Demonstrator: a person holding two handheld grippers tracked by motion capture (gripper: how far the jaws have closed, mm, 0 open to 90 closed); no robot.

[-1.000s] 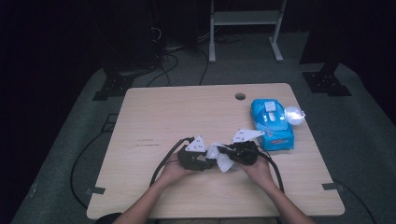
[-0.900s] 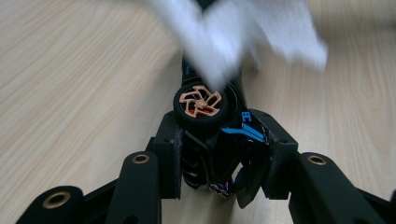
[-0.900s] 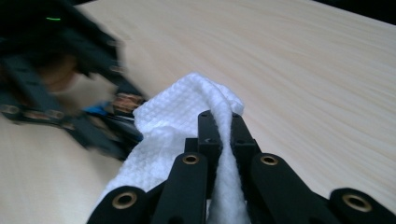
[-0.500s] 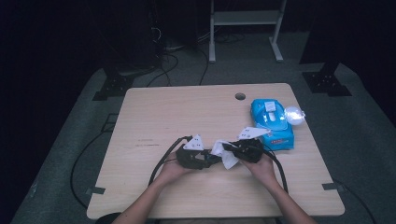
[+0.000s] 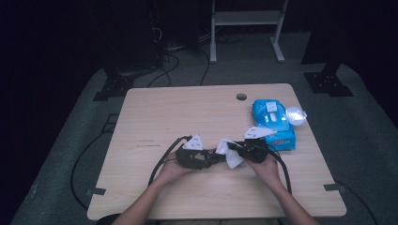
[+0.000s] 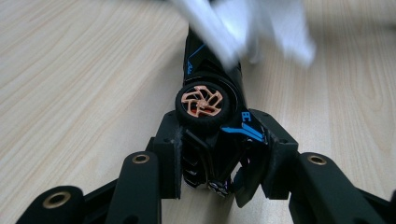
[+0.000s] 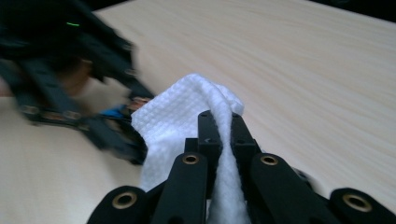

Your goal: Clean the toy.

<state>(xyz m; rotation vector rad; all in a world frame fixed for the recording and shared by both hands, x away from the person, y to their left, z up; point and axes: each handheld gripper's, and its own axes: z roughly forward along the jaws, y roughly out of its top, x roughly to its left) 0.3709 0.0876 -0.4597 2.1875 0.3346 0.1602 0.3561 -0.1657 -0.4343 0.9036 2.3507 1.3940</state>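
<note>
A black toy car (image 6: 210, 116) with blue markings and an orange-spoked wheel lies on its side, and my left gripper (image 6: 223, 154) is shut on it. In the high view that left gripper (image 5: 213, 157) sits near the table's front middle with the car (image 5: 217, 155) pointing right. My right gripper (image 7: 219, 126) is shut on a white wet wipe (image 7: 180, 121), which rests against the far end of the car. From above, the wipe (image 5: 231, 157) bulges between the two grippers, with my right gripper (image 5: 237, 150) just right of it.
A blue pack of wet wipes (image 5: 273, 123) lies at the table's right side, with a shiny white object (image 5: 294, 115) beside it. A round cable hole (image 5: 241, 97) is near the far edge. Black cables trail off the wooden table (image 5: 164, 117) to both sides.
The right gripper and its wipe have shifted slightly along the car. The left gripper has stayed where it was.
</note>
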